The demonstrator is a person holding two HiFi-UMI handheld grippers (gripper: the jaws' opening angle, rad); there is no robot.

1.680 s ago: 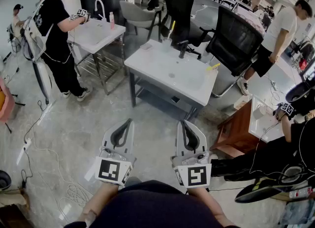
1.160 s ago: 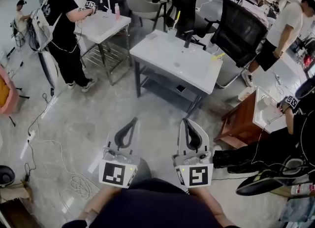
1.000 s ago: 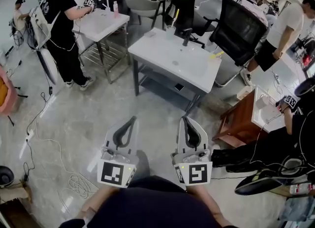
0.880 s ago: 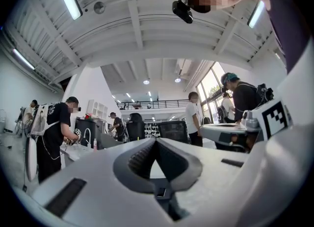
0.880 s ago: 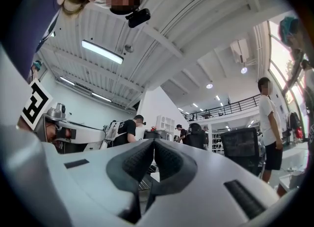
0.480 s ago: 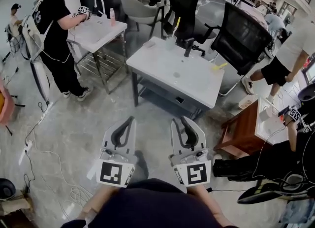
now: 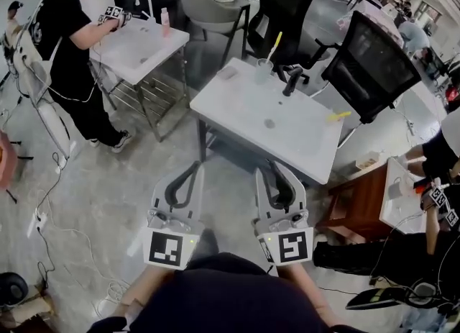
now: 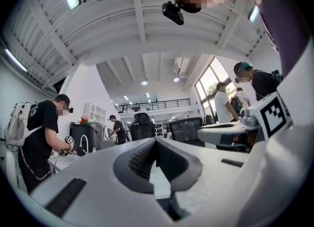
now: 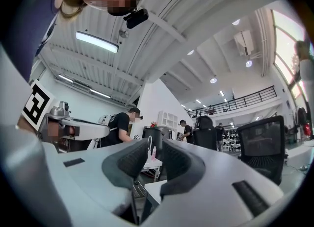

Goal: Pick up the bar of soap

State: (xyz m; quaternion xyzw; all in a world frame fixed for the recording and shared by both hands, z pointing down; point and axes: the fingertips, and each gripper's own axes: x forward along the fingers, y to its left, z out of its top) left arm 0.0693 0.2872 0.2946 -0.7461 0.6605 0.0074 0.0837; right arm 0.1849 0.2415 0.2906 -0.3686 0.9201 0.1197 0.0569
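Note:
In the head view a white sink table (image 7: pixel 244 119) stands just ahead of both grippers. A small pale flat block (image 7: pixel 228 73), possibly the bar of soap, lies near its far left corner. My left gripper (image 7: pixel 193 169) hangs low in front of the table with its tips together, and its own view shows the left gripper (image 8: pixel 156 141) empty. My right gripper (image 7: pixel 277 172) is beside it. In its own view the right gripper (image 9: pixel 156 158) has a clear gap between its pads with nothing in it. Both are well short of the block.
On the table are a cup with a yellow brush (image 7: pixel 263 67), a black faucet (image 7: pixel 291 78) and a yellow item (image 7: pixel 338 116). A second sink table (image 7: pixel 136 51) with a person (image 7: pixel 61 37) is at the left. Black chairs (image 7: pixel 374 65) stand behind, a wooden stand (image 7: pixel 359 202) at the right, cables (image 7: pixel 50 195) on the floor.
The right gripper's jaws have parted from shut to open. The view has drawn nearer to the white table, and both grippers sit closer to its front edge.

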